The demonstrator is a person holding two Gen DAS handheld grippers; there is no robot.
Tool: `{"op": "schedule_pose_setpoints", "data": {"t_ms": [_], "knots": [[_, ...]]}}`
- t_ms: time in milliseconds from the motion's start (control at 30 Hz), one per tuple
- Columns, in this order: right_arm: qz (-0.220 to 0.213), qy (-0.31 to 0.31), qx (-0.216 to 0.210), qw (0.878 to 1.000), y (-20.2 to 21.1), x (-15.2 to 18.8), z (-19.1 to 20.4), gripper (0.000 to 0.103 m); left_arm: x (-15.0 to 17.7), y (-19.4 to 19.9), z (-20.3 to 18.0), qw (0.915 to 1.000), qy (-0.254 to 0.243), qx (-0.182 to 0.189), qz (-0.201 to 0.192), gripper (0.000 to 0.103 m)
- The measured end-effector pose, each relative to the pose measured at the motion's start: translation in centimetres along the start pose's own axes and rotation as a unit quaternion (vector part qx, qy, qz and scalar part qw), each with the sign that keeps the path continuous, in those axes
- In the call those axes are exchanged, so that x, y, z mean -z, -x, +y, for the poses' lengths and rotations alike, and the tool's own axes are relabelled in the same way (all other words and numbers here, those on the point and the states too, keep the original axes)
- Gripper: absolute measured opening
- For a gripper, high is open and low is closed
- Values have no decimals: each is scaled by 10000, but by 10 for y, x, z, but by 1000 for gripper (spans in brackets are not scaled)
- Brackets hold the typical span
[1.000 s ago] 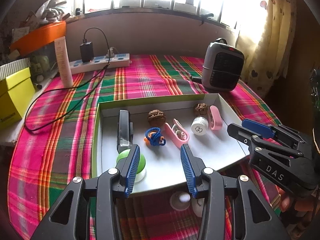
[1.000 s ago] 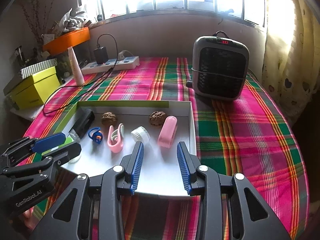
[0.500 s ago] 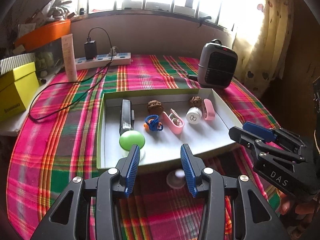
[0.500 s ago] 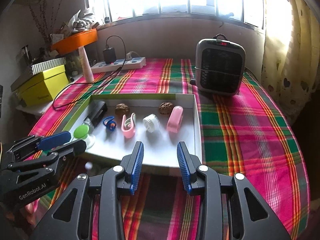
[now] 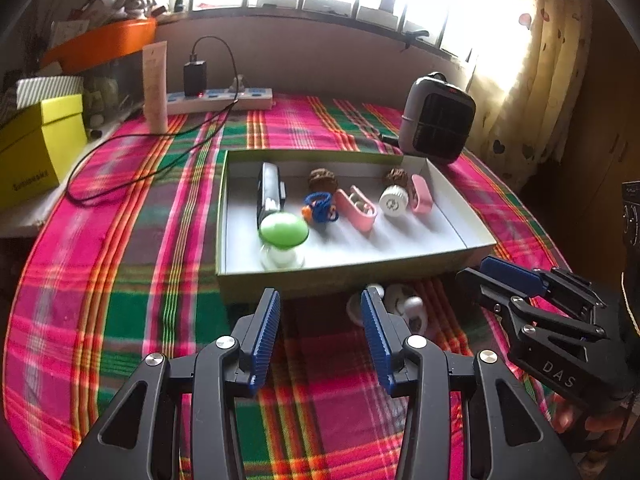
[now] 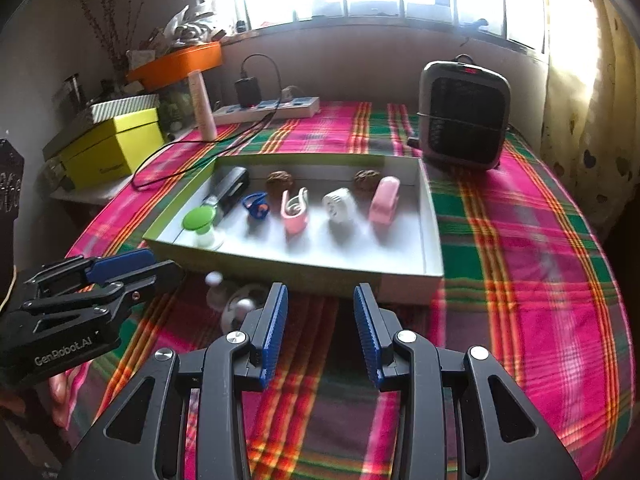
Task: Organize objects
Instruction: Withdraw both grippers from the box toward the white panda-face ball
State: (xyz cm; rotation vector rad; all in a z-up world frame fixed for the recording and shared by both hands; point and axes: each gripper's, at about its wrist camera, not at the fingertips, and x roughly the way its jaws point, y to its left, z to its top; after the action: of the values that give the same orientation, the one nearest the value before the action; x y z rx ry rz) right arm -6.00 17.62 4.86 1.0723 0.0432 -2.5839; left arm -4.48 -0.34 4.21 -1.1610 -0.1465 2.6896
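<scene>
Both our grippers, left gripper (image 5: 320, 304) and right gripper (image 6: 320, 300), have pulled back from the tray (image 5: 460, 216), open and empty, with eight objects arranged inside while white items (image 5: 404, 308) remain outside.

Bottom center of the frame is the left hand-held gripper (image 5: 318, 316), blue-padded fingers spread apart with nothing between them, hovering over the plaid cloth on the surface (image 5: 120, 280). Just past its tips sits a shallow white tray (image 5: 460, 216) holding a black stapler (image 5: 270, 192), a green mushroom-shaped thing (image 5: 283, 232), a blue ring toy (image 5: 320, 206), a pink clip (image 5: 356, 208), a white cap (image 5: 393, 200), a pink case (image 5: 422, 199) and two walnuts (image 5: 322, 178). A small white item (image 5: 404, 308) lies on the cloth in front of the tray, blurry. The right hand-held gripper (image 5: 480, 276) pokes in at lower right. A heater (image 5: 438, 120) stands upper right, a power strip (image 5: 220, 98) upper left.
</scene>
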Motion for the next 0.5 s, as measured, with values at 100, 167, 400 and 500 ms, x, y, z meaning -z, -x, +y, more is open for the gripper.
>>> {"op": "schedule_pose_setpoints", "data": {"t_ms": [100,167,400,500], "knots": [[68,47,-130,9999,-3,3,5,36,5,0,3,10000,46,70,42,41],[103,122,-196,9997,-4,4,10,38,8,0,4,9999,50,62,70,41],[281,281,-415,9983,-15,8,24,47,13,0,10,9998,120,54,120,41],[396,326,-438,9977,-21,10,26,47,14,-1,12,9998,138,76,138,41]]}}
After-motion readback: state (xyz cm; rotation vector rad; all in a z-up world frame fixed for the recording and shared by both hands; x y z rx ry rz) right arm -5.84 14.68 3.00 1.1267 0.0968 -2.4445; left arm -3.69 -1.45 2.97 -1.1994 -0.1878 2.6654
